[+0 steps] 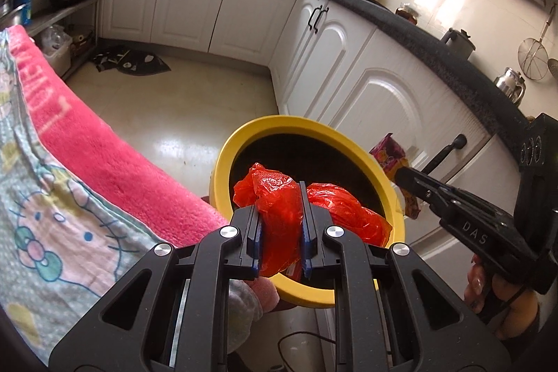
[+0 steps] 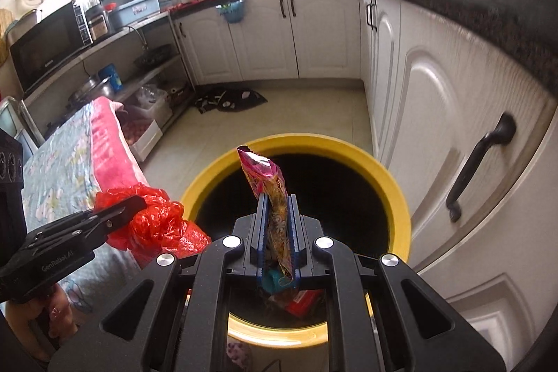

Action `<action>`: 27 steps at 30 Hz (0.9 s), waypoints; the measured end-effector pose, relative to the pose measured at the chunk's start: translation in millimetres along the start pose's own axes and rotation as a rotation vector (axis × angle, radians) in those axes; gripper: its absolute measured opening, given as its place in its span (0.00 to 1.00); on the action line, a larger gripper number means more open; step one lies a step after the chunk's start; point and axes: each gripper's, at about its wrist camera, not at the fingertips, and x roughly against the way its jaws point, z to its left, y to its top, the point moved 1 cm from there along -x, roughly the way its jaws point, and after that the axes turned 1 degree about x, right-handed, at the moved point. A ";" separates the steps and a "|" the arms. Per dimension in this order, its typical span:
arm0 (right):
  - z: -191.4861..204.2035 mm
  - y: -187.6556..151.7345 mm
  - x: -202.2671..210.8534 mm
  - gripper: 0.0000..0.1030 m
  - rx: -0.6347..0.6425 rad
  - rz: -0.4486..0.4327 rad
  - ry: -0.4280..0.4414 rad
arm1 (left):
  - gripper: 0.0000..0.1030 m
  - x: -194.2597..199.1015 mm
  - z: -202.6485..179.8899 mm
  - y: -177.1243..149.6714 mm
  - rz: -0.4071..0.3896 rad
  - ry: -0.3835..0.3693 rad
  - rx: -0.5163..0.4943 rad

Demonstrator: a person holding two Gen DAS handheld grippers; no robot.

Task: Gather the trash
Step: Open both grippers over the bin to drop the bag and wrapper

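Note:
A yellow round bin with a dark inside stands on the floor beside the white cabinets. My left gripper is shut on a crumpled red plastic bag, held just over the bin's near rim. The same red bag shows left of the bin in the right wrist view, under the left gripper's fingers. My right gripper is shut on a pink and yellow snack wrapper that stands upright over the bin's opening. That wrapper appears right of the bin in the left wrist view. Some trash lies at the bin's bottom.
A table with a pink and blue cartoon towel stands to the left. White cabinets with a black handle run along the right under a dark counter. A dark mat lies on the floor at the far corner.

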 end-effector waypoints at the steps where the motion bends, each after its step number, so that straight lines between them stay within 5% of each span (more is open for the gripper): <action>1: -0.8 -1.3 -1.9 0.11 -0.001 0.005 0.000 | 0.11 -2.1 -0.1 -1.5 0.005 0.000 0.000; 20: -16.8 -24.8 -36.0 0.13 -0.063 0.112 -0.001 | 0.12 -25.1 1.5 -16.8 0.056 0.014 0.011; 27: -21.9 -24.1 -33.4 0.23 -0.082 0.113 -0.009 | 0.31 -23.5 5.6 -10.8 0.051 0.031 0.024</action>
